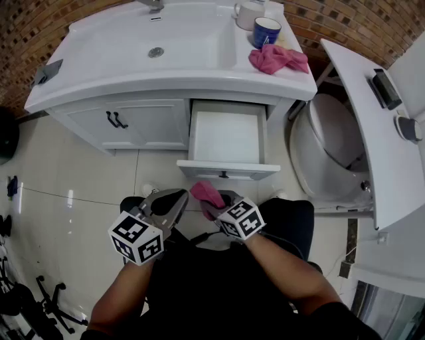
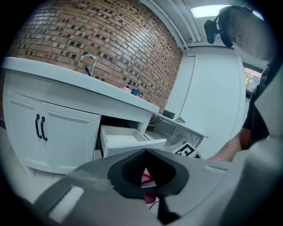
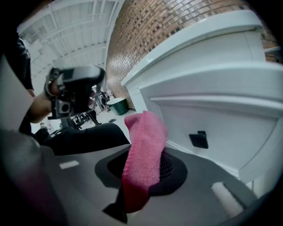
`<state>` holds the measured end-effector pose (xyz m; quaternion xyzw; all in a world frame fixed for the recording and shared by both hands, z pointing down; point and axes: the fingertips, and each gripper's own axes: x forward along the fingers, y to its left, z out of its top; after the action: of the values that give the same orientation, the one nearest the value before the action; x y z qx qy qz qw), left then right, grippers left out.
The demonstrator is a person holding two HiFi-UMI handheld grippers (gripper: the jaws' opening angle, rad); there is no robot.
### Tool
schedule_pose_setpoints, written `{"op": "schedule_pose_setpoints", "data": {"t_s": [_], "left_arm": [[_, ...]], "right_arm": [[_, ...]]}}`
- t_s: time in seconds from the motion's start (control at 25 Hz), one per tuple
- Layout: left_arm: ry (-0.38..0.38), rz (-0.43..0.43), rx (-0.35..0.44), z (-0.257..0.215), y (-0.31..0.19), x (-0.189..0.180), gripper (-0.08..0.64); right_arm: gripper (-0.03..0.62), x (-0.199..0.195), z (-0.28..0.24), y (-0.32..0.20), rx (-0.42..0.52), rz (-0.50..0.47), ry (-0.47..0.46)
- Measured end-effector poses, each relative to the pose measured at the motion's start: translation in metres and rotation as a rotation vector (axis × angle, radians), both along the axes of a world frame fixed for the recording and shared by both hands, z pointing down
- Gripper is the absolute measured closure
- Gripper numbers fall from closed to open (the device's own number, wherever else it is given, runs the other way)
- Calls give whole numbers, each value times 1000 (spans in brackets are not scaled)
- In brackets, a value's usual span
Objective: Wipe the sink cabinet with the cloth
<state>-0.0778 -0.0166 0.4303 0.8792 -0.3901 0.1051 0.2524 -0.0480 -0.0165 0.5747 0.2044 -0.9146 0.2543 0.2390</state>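
- Brick wall (image 1: 345, 20) backs the white sink cabinet (image 1: 133, 123); its drawer (image 1: 227, 136) hangs open just ahead of both jaws.
- Left gripper (image 2: 143, 170): jaws together, empty; only a pink sliver shows past them.
- Right gripper (image 3: 146, 172): jaws clamp the pink cloth (image 3: 143, 150), its free end sticking up.
- Second cloth (image 1: 275, 58) lies by a mug (image 1: 265, 31), far ahead on the counter.
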Motion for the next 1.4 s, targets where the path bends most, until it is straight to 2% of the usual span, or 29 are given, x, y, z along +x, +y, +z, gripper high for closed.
{"op": "schedule_pose_setpoints", "data": {"t_s": [0.12,0.28,0.56,0.72,0.96,1.4], "left_arm": [[-2,-5,2,3,-3,-3,555],[-2,-9,-6,10,-4,-6,555],[-49,40,-22,24,-3,1,555],[-15,28,-32,23,-7,6,555],[-20,25,-25,21,-11,10,555],[-14,58,-18,21,-11,27,555]], "right_arm": [[497,-10,30,-17,-29,27,26],[499,-19,53,-32,-76,85,-5],[499,-6,60,-45,-121,164,-27],[499,16,66,-51,-144,229,-1],[499,58,72,-58,-186,354,28],[499,138,62,-66,-194,557,67]]}}
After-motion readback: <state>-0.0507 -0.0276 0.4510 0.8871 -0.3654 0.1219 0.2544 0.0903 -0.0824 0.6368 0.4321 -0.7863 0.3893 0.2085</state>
